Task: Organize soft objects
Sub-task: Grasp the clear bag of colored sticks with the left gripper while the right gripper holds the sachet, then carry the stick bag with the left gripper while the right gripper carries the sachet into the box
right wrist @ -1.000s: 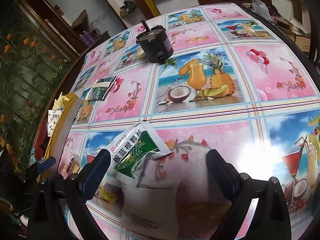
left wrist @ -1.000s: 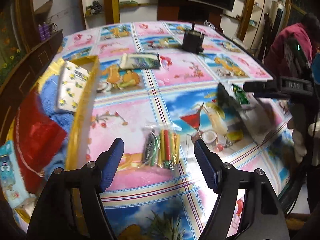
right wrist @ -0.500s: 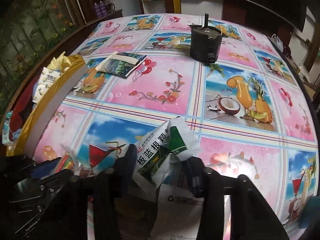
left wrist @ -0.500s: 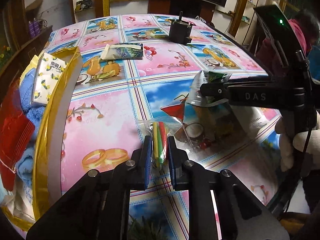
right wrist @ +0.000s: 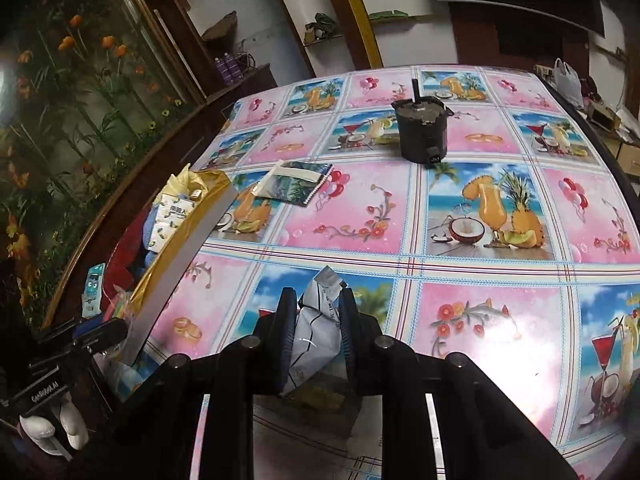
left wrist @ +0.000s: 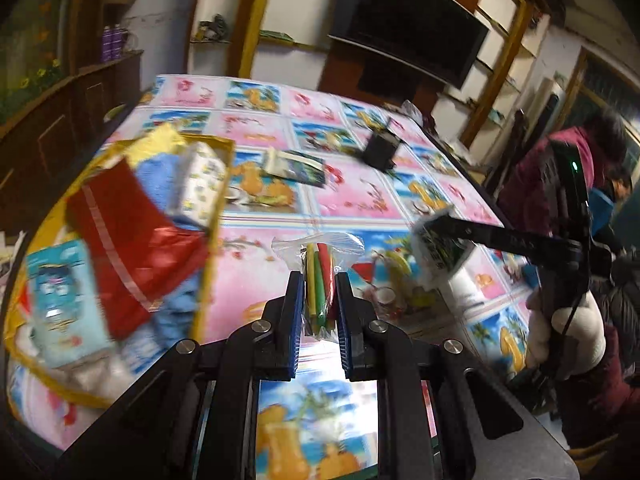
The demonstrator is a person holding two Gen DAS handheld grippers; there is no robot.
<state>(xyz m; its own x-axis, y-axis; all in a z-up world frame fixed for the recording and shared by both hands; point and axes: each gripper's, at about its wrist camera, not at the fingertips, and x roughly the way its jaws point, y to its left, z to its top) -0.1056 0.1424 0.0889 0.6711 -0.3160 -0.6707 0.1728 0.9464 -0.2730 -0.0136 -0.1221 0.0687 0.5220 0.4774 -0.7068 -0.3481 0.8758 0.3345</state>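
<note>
My left gripper (left wrist: 319,278) is shut on a clear bag of coloured sticks (left wrist: 320,250), held up off the table. In the right wrist view my right gripper (right wrist: 317,294) has a crumpled white and green packet (right wrist: 314,332) between its jaws. They are closing tight, the pads press on the packet, and it is lifted clear of the cloth. The left wrist view shows that right gripper (left wrist: 448,226) with its packet (left wrist: 438,250) off to the right. At the table's left edge a gold-rimmed box (left wrist: 216,216) holds a red cloth (left wrist: 120,232), a blue towel and tissue packs.
A flat printed sachet (right wrist: 296,180) lies on the patterned tablecloth (right wrist: 460,312) near the box (right wrist: 180,256). A black device (right wrist: 422,136) stands farther back. A person in a maroon top (left wrist: 560,160) is at the right, and a gloved hand (left wrist: 568,328) holds the right gripper.
Both grippers went from wide open to shut, the left on the stick bag, the right on the packet. Both then rose off the table, and the left view swung toward the box.
</note>
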